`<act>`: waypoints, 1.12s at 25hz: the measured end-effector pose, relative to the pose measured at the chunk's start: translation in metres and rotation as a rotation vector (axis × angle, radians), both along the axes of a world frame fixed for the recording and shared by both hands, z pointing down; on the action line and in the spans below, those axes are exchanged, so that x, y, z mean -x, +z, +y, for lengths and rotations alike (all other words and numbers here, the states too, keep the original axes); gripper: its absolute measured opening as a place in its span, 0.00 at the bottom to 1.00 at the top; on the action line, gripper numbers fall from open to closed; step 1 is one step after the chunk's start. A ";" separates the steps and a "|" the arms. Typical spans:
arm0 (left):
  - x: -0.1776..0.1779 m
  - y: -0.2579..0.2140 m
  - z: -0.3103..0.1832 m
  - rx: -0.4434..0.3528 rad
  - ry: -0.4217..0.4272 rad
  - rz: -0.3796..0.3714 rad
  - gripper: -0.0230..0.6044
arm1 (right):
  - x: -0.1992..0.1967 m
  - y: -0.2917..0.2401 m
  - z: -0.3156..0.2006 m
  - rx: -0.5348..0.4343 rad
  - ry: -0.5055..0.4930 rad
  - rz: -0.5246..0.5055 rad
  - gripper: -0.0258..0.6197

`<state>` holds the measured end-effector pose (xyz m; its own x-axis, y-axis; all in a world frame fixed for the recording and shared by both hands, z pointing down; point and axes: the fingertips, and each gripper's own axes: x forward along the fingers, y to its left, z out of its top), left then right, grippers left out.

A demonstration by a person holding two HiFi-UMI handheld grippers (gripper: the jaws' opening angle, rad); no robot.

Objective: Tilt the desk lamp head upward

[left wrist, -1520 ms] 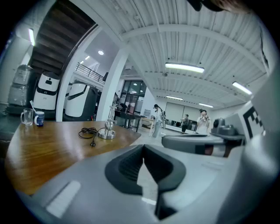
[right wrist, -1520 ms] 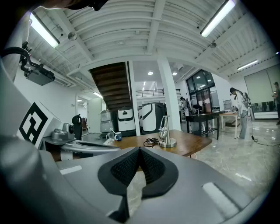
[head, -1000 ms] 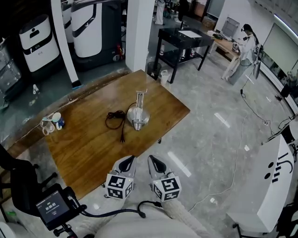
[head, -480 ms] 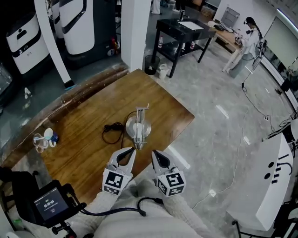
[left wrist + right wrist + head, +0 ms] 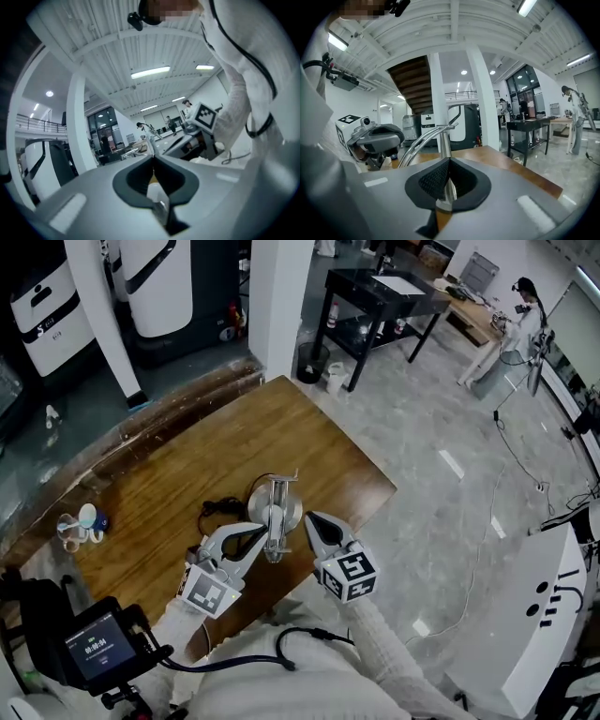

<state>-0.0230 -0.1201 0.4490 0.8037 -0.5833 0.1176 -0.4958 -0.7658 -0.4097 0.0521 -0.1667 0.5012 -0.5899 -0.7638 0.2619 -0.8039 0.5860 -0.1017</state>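
Note:
The metal desk lamp (image 5: 274,508) stands on the wooden table (image 5: 169,474), its head low and pointing toward me. My left gripper (image 5: 262,530) lies just left of the lamp head, jaws shut with nothing gripped. My right gripper (image 5: 309,518) sits just right of it, also shut and empty. In the right gripper view the lamp's chrome post and curved arm (image 5: 439,136) rise straight beyond the closed jaws (image 5: 449,161), with the left gripper (image 5: 377,136) on the other side. The left gripper view points upward past its closed jaws (image 5: 153,161); the right gripper's marker cube (image 5: 205,117) shows beyond.
The lamp's black cord (image 5: 212,511) lies coiled left of the lamp. Small cups (image 5: 79,523) stand near the table's left edge. A white pillar (image 5: 279,296), a black side table (image 5: 384,292) and a person (image 5: 520,320) are farther back. The table's right corner (image 5: 384,488) is near.
Both grippers have moved forward over the table's near edge and now flank the lamp head, left and right. Their jaws stayed shut. The lamp has not moved.

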 end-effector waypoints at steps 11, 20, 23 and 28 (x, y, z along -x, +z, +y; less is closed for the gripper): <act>0.006 0.020 -0.023 -0.081 0.162 -0.179 0.21 | 0.055 0.016 -0.038 0.097 -0.306 -0.091 0.23; -0.001 0.036 -0.017 -0.272 0.259 -0.427 0.27 | 0.059 0.023 -0.050 0.125 -0.373 -0.075 0.34; -0.004 0.034 -0.018 -0.348 0.275 -0.474 0.28 | 0.066 0.027 -0.058 0.112 -0.384 -0.024 0.34; -0.009 0.041 -0.014 -0.438 0.349 -0.550 0.36 | 0.071 0.030 -0.062 0.110 -0.389 -0.011 0.29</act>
